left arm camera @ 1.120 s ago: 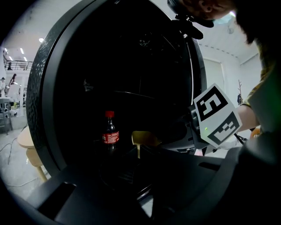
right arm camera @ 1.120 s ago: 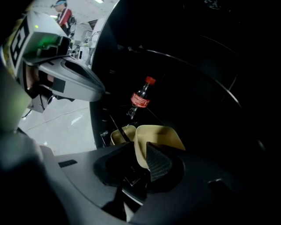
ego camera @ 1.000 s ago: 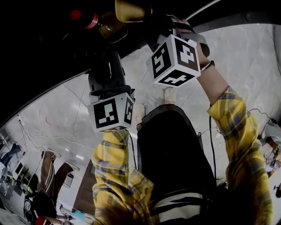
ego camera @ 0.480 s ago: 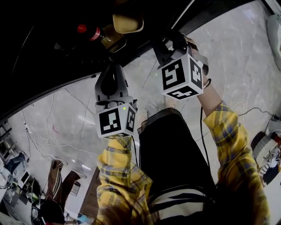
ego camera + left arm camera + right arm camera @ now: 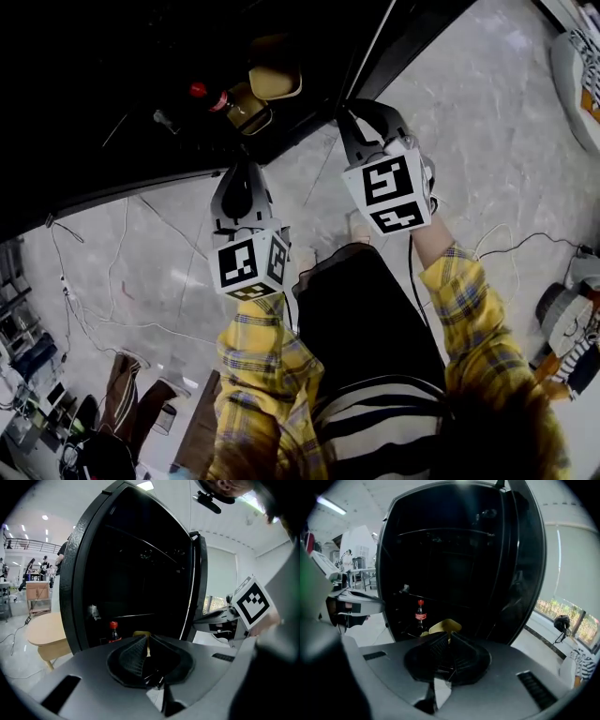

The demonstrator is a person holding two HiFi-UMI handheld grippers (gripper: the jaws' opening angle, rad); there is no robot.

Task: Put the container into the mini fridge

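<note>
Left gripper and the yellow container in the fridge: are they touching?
Apart. In the head view the left gripper is over pale floor, the yellow container inside the mini fridge.

yellow plaid sleeves (image 5: pixel 267 347), a black garment (image 5: pixel 366 319) and black-and-white striped fabric (image 5: pixel 375 436). the left claw (image 5: pixel 146 639) and right claw (image 5: pixel 449 637) are grey with black ribbed pads (image 5: pixel 131 657), each carrying a white cube (image 5: pixel 248 265) with square markers.

Red-capped bottle (image 5: pixel 420 616), round wooden table (image 5: pixel 44 632)
</note>
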